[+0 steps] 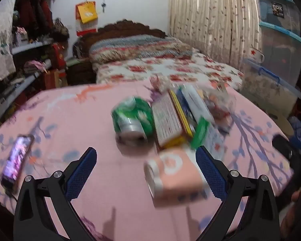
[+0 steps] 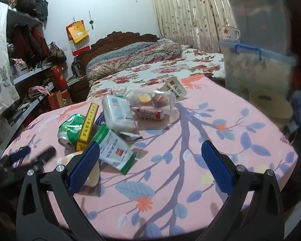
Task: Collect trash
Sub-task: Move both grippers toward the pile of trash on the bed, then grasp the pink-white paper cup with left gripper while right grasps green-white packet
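Pink cloth [image 2: 190, 140] is still strewn with trash: green can [image 2: 71, 127], packets, boxes. Nothing has been collected; left gripper [image 1: 146, 172] and right gripper [image 2: 150, 166] are held wide open, empty.

Home bedroom: quilted bed [image 2: 150, 68], curtains [image 2: 186, 14]

The cloth [image 2: 220, 120] is pink, printed with blue leaves, purple branches and orange flowers. The crushed can [image 2: 71, 127] is green and silver; the box [image 2: 88, 125] beside it yellow, the packet [image 2: 115, 150] white with green edges. The cup [image 1: 176, 175] is peach with a white ring. Both grippers carry blue textured pads [image 2: 84, 165] on black arms. The bedspread [image 2: 170, 68] is white with red flowers.
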`<action>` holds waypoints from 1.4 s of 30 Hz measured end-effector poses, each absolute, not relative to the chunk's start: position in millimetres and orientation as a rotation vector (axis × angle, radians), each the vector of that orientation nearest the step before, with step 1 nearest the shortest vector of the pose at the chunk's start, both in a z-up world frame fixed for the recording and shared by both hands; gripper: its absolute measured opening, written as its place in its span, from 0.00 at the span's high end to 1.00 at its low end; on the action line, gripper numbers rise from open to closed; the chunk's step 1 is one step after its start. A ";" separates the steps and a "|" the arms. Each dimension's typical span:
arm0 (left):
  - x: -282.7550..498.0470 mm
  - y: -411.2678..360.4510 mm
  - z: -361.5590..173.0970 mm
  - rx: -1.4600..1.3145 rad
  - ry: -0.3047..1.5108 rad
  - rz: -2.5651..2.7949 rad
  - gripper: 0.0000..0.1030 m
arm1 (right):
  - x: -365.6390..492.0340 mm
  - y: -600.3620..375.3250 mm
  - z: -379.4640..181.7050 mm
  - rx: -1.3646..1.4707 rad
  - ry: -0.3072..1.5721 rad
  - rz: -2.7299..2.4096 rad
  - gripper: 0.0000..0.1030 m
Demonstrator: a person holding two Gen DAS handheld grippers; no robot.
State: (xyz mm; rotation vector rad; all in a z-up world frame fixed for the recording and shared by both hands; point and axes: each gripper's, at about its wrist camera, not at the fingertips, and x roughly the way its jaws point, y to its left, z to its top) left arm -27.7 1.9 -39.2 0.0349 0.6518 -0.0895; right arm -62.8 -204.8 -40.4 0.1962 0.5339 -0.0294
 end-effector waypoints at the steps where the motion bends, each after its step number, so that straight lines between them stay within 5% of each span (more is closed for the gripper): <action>1: -29.1 6.9 -40.9 0.021 0.660 -0.102 0.08 | -64.9 -203.2 -41.7 0.194 0.538 -0.017 0.03; 16: -23.9 41.7 -26.7 -0.085 0.614 -0.102 0.08 | -59.6 -202.1 -54.2 0.218 0.580 0.087 0.03; 18: -17.4 59.0 -34.7 -0.126 0.669 -0.125 0.08 | -56.6 -203.3 -53.8 0.207 0.584 0.097 0.11; 20: -8.2 66.3 -39.0 -0.157 0.719 -0.150 0.09 | -52.2 -200.6 -56.7 0.199 0.601 0.127 0.35; 24: 6.8 62.4 -50.6 -0.172 0.801 -0.249 0.09 | -38.0 -195.6 -69.2 0.206 0.678 0.207 0.60; 29: 28.5 46.2 -65.8 -0.162 0.886 -0.350 0.10 | -20.2 -188.2 -78.5 0.150 0.725 0.231 0.59; 30: 33.0 44.3 -69.1 -0.173 0.912 -0.366 0.10 | -16.7 -186.0 -80.0 0.138 0.735 0.237 0.55; 32: 35.7 43.4 -75.2 -0.190 0.932 -0.378 0.10 | -8.5 -181.7 -82.4 0.112 0.742 0.245 0.31; 34: 37.2 41.3 -82.9 -0.194 0.961 -0.381 0.10 | 0.4 -173.7 -85.2 0.064 0.748 0.251 0.23; 40: 43.4 34.8 -96.1 -0.213 1.014 -0.397 0.13 | 33.3 -155.9 -100.3 -0.002 0.810 0.280 0.22; 42: 42.7 31.5 -96.5 -0.202 1.016 -0.408 0.16 | 38.7 -156.1 -105.2 0.018 0.828 0.312 0.32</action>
